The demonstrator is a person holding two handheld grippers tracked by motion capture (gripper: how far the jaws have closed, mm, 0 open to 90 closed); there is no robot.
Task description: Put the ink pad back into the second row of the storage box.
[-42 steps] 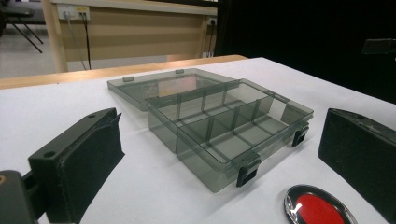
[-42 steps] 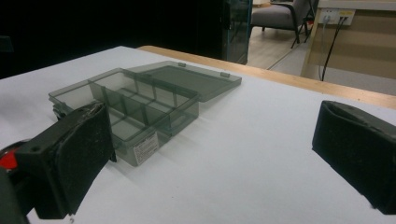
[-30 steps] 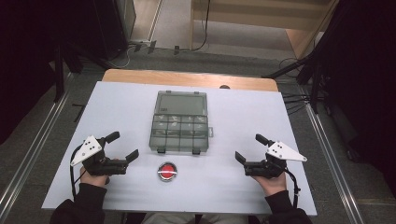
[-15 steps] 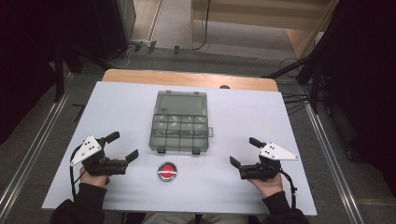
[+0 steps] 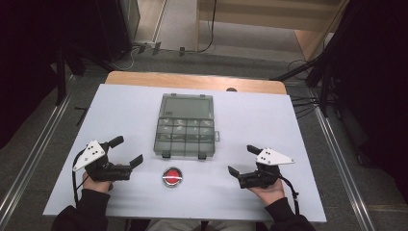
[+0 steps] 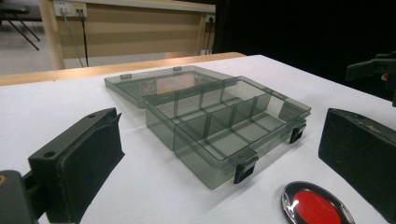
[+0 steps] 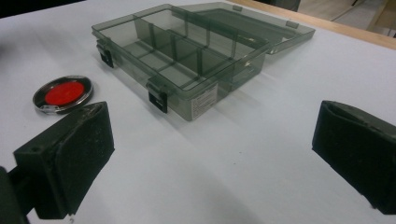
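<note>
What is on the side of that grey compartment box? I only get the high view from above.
Observer: A small white label sits on the compartment box's side wall. The print is too small to read.
Operator: Is anything inside it?
Observer: No. The left gripper view looks through the clear dividers, and every compartment is empty.
Operator: And the red thing?
Observer: The red disc lies flat and has a raised, shiny metal rim.

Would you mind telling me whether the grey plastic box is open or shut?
Open. The box has its lid folded back flat on the table behind it, and its compartments look empty.
</note>
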